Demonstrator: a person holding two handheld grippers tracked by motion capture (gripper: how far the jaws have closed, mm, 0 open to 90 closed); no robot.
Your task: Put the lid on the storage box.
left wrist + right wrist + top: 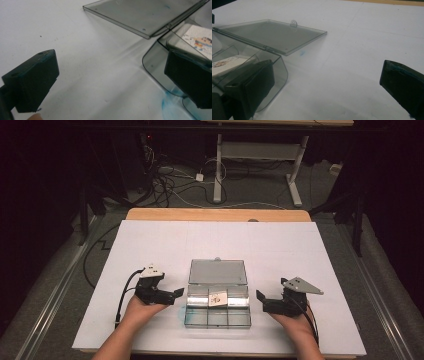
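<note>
**Box opened, card inside**

The box (217, 307) is set near the table's (150, 240) front edge, lid (218, 271) laid back flat. A card (217, 298) is seen inside. Left gripper (176, 293) and right gripper (260, 297) are held released beside it, nothing grasped. Closing is judged outstanding.

The high view looks forward and down from above the person's side, taking in both grippers from well back, with the clear box (218, 301) between the left gripper (176, 293) and the right gripper (260, 296). Each gripper view sits low and close behind its own jaws. The left gripper view faces the box (160, 72) just past its right-hand jaw; the right gripper view meets the same box (274, 62) behind its left-hand jaw. All share the flat-lying lid (272, 35).
</note>
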